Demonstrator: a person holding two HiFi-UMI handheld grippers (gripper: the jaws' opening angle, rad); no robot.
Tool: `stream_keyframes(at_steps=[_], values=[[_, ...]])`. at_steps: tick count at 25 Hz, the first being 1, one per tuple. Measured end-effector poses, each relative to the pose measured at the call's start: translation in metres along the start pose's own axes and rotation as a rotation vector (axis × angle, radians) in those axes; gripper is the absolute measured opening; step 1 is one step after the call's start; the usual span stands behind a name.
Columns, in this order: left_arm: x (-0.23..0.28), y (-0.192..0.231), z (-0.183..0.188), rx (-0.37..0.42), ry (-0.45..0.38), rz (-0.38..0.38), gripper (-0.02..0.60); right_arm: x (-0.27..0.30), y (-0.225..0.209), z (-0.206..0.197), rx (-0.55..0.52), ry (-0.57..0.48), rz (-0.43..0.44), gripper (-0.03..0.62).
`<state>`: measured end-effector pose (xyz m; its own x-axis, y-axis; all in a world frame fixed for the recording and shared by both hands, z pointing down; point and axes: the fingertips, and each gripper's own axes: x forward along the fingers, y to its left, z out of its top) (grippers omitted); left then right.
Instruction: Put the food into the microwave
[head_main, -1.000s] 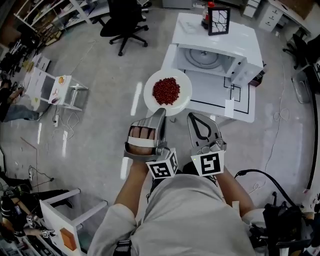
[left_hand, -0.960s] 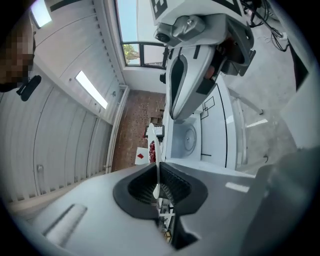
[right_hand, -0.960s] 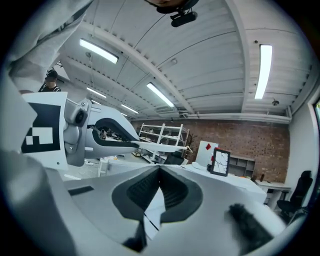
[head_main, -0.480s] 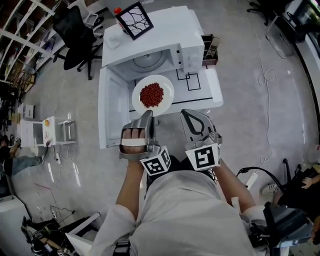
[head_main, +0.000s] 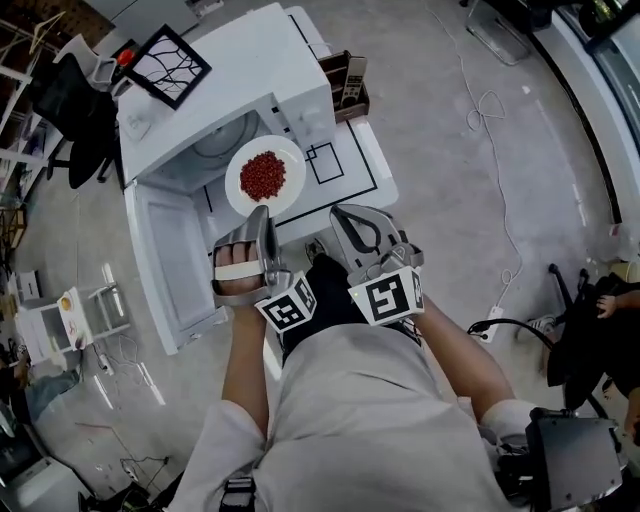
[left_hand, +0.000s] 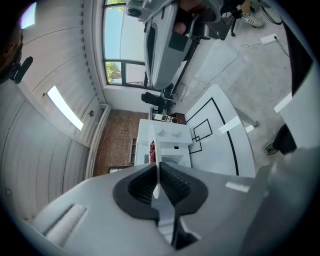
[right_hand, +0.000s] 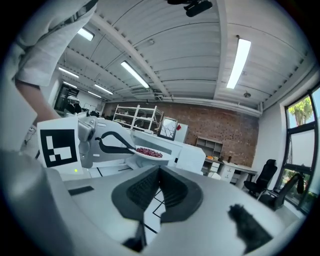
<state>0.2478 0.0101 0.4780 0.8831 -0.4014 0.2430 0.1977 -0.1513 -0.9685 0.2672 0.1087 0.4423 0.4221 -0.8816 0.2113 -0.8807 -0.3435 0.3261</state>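
A white plate (head_main: 236, 184) heaped with red food (head_main: 263, 175) hangs level in front of the microwave's open cavity (head_main: 222, 140). My left gripper (head_main: 263, 212) is shut on the plate's near rim. In the left gripper view the plate (left_hand: 156, 159) shows edge-on between the black pads (left_hand: 172, 181), with the food (left_hand: 152, 151) and the white microwave (left_hand: 170, 136) beyond. My right gripper (head_main: 337, 213) hangs just right of the plate, shut with nothing in it. The right gripper view shows its own jaws (right_hand: 159, 175) closed and the left gripper (right_hand: 107, 142) carrying the plate (right_hand: 149, 153).
The microwave door (head_main: 165, 260) swings out toward me on the left. The microwave stands on a white table (head_main: 345, 175) marked with black lines. A framed picture (head_main: 165, 65) lies on the microwave's top, a small box (head_main: 345, 82) behind it. An office chair (head_main: 70, 115) stands at far left.
Both grippers and the plate have travelled toward the microwave, which now sits at upper left with its open cavity right behind the plate. The grip on the plate is unchanged.
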Motion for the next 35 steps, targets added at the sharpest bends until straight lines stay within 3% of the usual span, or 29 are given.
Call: stream_keyframes(at_steps=[5, 14, 24, 35], values=[[0.027, -0.024, -0.009, 0.001, 0.018, -0.067, 0.028, 0.025, -0.003, -0.022, 0.044, 0.038, 0.018, 0.011], [0.077, -0.049, -0.044, -0.006, 0.102, -0.108, 0.028, 0.088, 0.012, -0.037, 0.058, 0.064, 0.11, 0.011], [0.13, -0.068, -0.096, -0.013, 0.214, -0.142, 0.029, 0.132, 0.015, -0.045, 0.06, 0.087, 0.164, 0.011], [0.189, -0.073, -0.122, 0.003, 0.251, -0.148, 0.028, 0.152, 0.018, -0.054, 0.069, 0.132, 0.209, 0.011]])
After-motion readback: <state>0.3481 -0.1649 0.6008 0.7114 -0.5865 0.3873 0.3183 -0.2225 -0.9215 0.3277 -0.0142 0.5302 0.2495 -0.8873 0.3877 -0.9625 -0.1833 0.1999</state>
